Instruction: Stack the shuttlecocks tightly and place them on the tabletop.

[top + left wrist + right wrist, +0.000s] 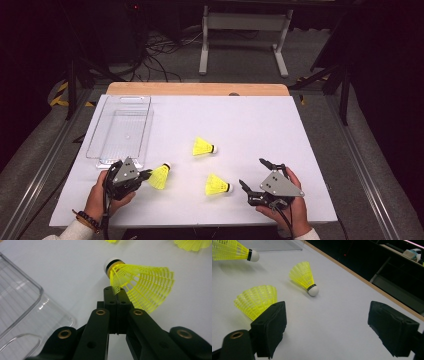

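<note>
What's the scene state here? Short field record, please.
surface: white table
shuttlecocks: three, yellow
held shuttlecock: skirt pinched by left gripper
middle shuttlecock: lying free
near shuttlecock: lying free, beside right gripper
right gripper: open, holding nothing
clear plastic tray: far left, nothing in it

probably a lab; floor cables (155,50), metal frame (245,35)
</note>
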{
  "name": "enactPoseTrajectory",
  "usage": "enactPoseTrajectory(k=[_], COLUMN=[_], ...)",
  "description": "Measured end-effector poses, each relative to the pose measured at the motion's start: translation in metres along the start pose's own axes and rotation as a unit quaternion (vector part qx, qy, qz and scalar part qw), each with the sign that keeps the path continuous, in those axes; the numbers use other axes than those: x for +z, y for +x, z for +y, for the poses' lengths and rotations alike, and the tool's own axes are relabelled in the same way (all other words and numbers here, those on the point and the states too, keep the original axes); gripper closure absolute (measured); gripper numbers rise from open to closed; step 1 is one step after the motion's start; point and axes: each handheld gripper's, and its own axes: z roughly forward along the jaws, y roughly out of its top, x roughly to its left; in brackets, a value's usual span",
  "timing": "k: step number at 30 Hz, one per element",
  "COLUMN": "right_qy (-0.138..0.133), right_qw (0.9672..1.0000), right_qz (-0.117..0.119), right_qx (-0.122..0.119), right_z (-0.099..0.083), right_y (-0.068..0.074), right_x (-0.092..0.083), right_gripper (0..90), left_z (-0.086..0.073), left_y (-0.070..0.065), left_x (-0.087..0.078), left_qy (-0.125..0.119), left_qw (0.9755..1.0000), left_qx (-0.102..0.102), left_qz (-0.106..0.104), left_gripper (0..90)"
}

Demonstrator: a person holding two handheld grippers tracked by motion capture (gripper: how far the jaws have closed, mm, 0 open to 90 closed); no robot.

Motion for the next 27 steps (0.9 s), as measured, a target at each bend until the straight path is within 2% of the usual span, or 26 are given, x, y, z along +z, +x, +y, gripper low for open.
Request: enactPoseTrajectory(k=[2,8,18,25,27], right_qy=[0.001,0.003,0.005,0.007,0.007], right_qw=[1.0000,1.0000,1.0000,1.0000,1.0000], right_qz=[0.000,0.000,0.002,0.003,0.003], right_qx=[0.001,0.002,0.003,0.005,0.004], right_z=[-0.0003,-0.0007,-0.0013,-0.0016,-0.0017], right_y=[-0.0003,-0.0008,-0.0011,-0.0009,-0.0011], right_x=[0.0004,0.0014,0.0024,0.0028,0.0026], right_gripper=[16.4,16.3,16.3,16.3,16.3], left_z=[-0.0012,-0.0041,-0.0065,-0.0084,-0.0100], left_y=[0.0008,0.0018,0.0011,0.0001,-0.0011], left_x=[-0.0007,-0.0013,0.0029,0.0023,0.0010], left_qy=[0.005,0.012,0.023,0.020,0.024], left_qw=[1.0000,0.9999,0.9997,0.9997,0.9996], left_qx=[0.001,-0.002,-0.008,-0.012,-0.012], left_qz=[0.007,0.012,0.004,-0.006,-0.009], left_gripper=[89.9,89.8,88.9,82.6,77.9])
